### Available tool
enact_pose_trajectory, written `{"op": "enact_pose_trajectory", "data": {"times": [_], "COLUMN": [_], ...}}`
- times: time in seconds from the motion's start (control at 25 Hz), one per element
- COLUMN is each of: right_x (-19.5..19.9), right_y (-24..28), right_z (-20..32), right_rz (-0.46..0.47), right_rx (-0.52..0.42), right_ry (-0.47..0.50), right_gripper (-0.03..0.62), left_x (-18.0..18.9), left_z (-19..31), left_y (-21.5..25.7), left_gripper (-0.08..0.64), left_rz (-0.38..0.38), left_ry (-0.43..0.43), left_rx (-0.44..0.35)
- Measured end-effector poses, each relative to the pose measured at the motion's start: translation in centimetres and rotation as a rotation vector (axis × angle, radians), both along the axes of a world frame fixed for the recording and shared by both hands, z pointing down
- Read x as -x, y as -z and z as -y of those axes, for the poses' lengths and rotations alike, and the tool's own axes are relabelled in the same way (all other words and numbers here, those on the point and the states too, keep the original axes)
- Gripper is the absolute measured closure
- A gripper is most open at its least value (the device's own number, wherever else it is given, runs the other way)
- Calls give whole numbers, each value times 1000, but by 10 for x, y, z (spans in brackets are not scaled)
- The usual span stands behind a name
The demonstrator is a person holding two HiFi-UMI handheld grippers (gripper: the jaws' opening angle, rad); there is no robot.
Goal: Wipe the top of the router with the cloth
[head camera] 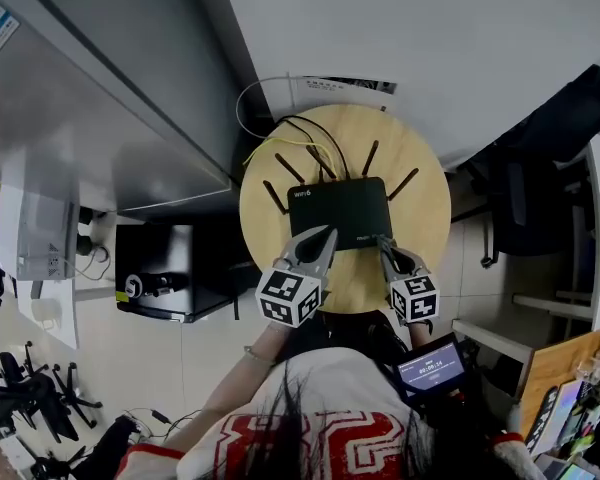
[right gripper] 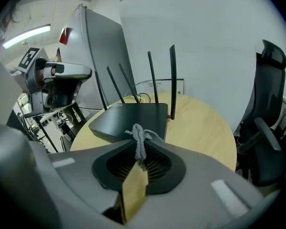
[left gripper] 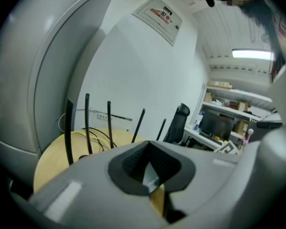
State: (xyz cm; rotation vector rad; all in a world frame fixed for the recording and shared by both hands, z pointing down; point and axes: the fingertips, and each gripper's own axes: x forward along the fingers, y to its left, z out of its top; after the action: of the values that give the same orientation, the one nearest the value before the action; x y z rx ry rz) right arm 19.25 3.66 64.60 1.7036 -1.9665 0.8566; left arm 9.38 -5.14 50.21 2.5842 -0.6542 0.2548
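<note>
So the router (head camera: 340, 208) sits in the middle of the round worktop (head camera: 425, 213), with its antennas toward the far edge. Both claws reach in low from the near edge, tips angled at the router's near side. The right claw (head camera: 383, 244) is pinched tight on a scrunched grey cloth (right gripper: 139, 140). The left claw (head camera: 323, 236) is closed up too, with nothing in it that I can see.

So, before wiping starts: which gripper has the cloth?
The right gripper: a strip of grey cloth is pinched between its jaws. The left gripper has its jaws together with no cloth in them.
</note>
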Motion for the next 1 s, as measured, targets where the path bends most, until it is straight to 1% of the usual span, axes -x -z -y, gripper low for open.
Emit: {"op": "enact_pose_trajectory", "data": {"times": [0.16,0.28,0.6,0.8,1.0], "right_x": [12,15,-29,-59,-71], "right_y": [-7,-3,16,6,-8], "right_z": [-9,-4,26,49,67], "right_rz": [2,12,8,-5,4], "right_rx": [28,16,-53,-26,1], "right_ry": [20,28,-52,-48,-14], "right_gripper": [548,548,548,548,548], "left_x": [6,11,17,20,33], "left_z": [-2,0,3,13,26], "left_y": [2,2,-4,-4,-4], "left_gripper": [560,560,560,560,560], "left_rz": [1,9,21,36,53], "left_ry": [-6,14,45,81,142], "left_rx": [-8,-10,1,-2,-4]}}
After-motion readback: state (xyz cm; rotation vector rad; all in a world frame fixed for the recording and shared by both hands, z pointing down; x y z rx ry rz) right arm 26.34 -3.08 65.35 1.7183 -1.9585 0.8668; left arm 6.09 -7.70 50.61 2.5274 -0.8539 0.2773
